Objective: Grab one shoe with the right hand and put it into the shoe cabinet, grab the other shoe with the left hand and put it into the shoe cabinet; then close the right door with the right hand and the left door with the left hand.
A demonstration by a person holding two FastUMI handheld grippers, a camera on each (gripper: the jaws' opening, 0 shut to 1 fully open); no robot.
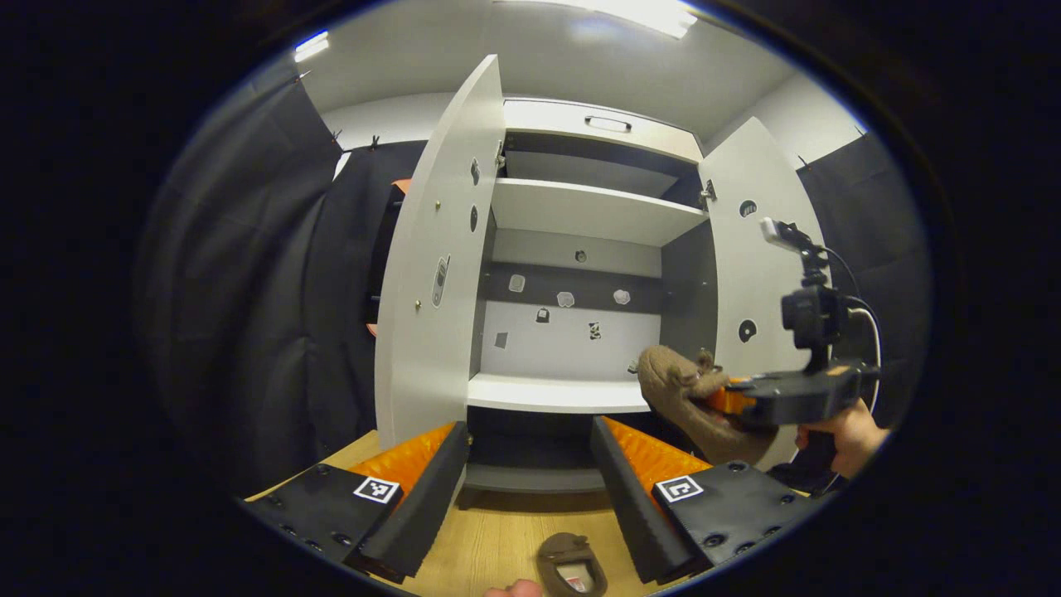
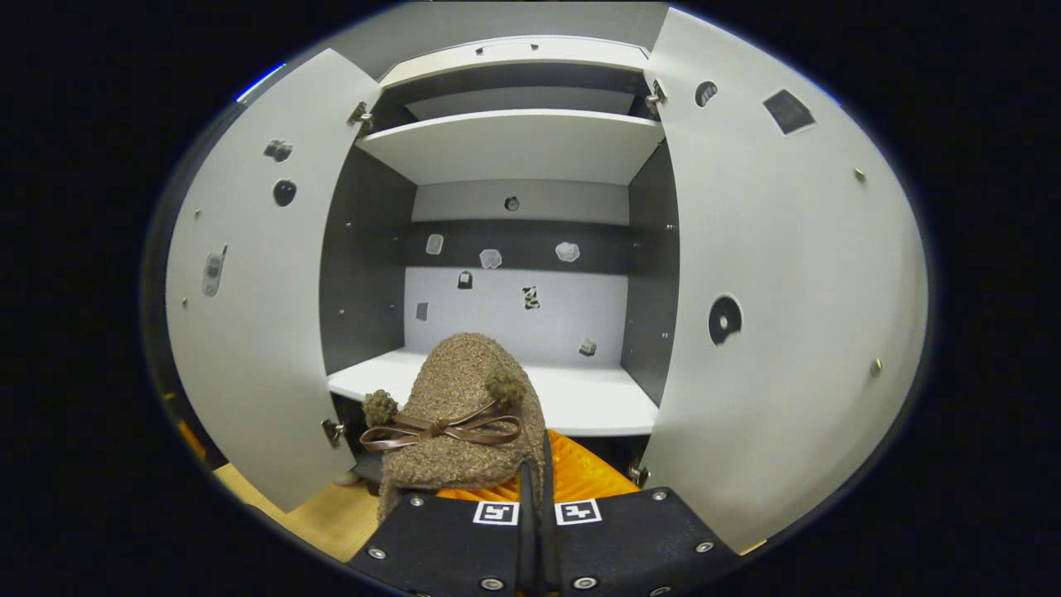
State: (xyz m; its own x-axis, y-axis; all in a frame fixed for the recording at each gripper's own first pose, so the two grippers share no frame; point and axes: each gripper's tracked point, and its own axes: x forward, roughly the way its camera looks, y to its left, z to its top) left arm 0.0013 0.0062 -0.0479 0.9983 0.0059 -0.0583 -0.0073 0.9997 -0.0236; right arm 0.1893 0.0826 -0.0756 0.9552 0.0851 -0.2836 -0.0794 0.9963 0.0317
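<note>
While the right gripper point(image 2: 530, 489) is held in front of the open shoe cabinet point(image 2: 518, 149), its two fingers are seen closed together on the rear edge of a fuzzy brown shoe point(image 2: 460, 414), which is grasped and carried off the floor with its toe pointing ahead toward the cabinet's lower shelf point(image 2: 580, 402). A thin brown bow and two small pompoms are seen on the top of this shoe. In the left gripper view the same right gripper point(image 1: 721, 400) is seen ahead and to the right, gripped from below by a hand point(image 1: 845, 431), with the brown shoe point(image 1: 684, 394) hanging from its tips just before the shelf edge point(image 1: 551, 394) and beside the right door point(image 1: 750, 282). The left gripper point(image 1: 529, 473) is held released, its fingers spread wide apart with nothing between them, and it is raised above a wooden floor point(image 1: 489, 539). Below and between those fingers, near the bottom edge, the other shoe point(image 1: 570, 564) is seen lying on the floor, its opening turned upward; beside it a small part of a person point(image 1: 514, 589) is glimpsed, too little to be identified. Farther ahead of the left gripper the left door point(image 1: 439, 257) is stood fully open, and both doors point(image 2: 249, 274) are seen swung outward on either side of the right gripper's shoe, with an upper shelf point(image 2: 514, 145) above it.
</note>
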